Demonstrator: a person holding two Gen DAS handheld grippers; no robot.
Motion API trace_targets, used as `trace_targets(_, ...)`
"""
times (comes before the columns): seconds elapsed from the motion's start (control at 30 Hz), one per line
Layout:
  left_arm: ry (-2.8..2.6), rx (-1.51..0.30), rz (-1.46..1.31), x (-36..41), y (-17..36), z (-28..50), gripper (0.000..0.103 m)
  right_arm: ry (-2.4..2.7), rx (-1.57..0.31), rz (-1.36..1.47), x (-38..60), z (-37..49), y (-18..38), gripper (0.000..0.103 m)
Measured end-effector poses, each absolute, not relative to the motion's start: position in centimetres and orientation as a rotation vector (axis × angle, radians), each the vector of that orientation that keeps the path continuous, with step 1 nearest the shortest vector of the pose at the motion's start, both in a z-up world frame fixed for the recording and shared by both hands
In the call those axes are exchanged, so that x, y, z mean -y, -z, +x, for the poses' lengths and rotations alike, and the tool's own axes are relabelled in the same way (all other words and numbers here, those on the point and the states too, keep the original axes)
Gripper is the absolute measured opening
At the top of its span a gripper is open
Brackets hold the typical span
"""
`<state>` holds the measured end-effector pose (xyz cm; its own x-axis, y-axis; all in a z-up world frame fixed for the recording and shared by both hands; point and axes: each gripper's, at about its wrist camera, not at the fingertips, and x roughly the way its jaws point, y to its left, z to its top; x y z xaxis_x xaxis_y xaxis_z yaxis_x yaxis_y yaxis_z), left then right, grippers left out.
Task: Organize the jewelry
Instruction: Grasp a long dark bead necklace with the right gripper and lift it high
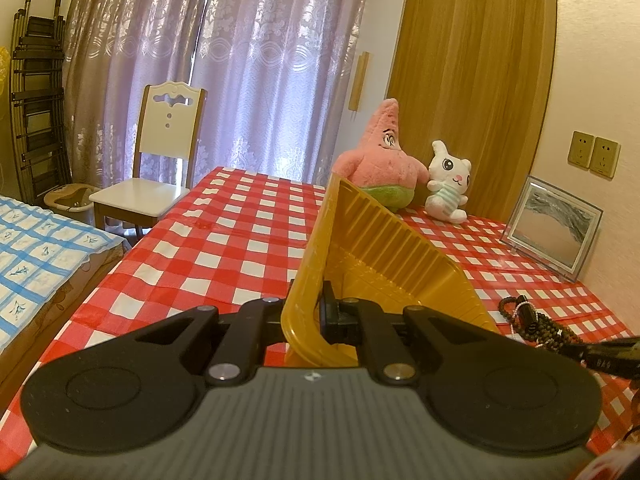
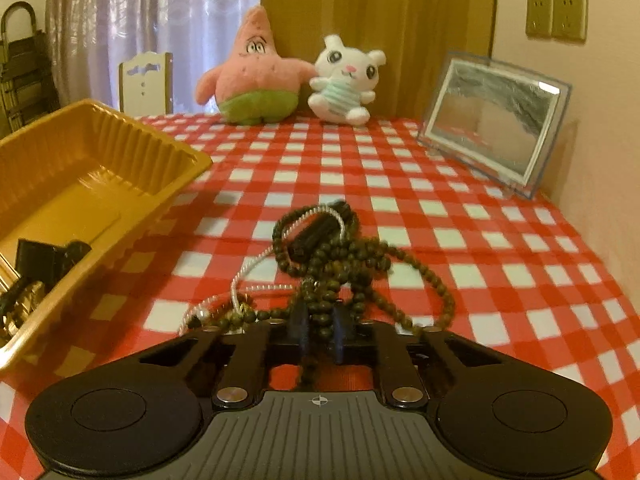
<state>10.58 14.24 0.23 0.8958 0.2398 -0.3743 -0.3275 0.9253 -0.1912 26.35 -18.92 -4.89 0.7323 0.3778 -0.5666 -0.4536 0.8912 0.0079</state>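
Observation:
A yellow ribbed plastic tray (image 1: 384, 248) stands tilted on the red-checked tablecloth (image 1: 224, 240). My left gripper (image 1: 316, 312) is shut on its near rim, one finger inside and one outside. In the right wrist view the tray (image 2: 92, 160) sits at the left, and the left gripper's finger (image 2: 44, 260) shows inside it. A tangle of dark wooden beads (image 2: 340, 264) with a white cord (image 2: 248, 276) and a black tassel (image 2: 316, 236) lies on the cloth. My right gripper (image 2: 320, 328) is shut on a strand of the dark beads at the tangle's near edge.
A pink star plush (image 2: 256, 76) and a white bunny plush (image 2: 344, 84) stand at the table's far edge. A glass picture frame (image 2: 496, 120) leans by the right wall. A white chair (image 1: 160, 160) and a blue-checked bed (image 1: 36, 248) are to the left.

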Motion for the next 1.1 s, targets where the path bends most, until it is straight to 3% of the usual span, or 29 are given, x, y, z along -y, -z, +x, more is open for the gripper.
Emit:
trace_targets(0.67,-0.283,-0.345,-0.249,-14.1,-0.7,10.8,0.007,-0.485,-0.253,-0.062,24.9,27.8,-15.4,0.007)
trace_targets(1.1,-0.284,-0.346,-0.246,-14.1,-0.7,10.9,0.007,-0.485,-0.164,-0.109,26.4,26.5,-22.9,0.007)
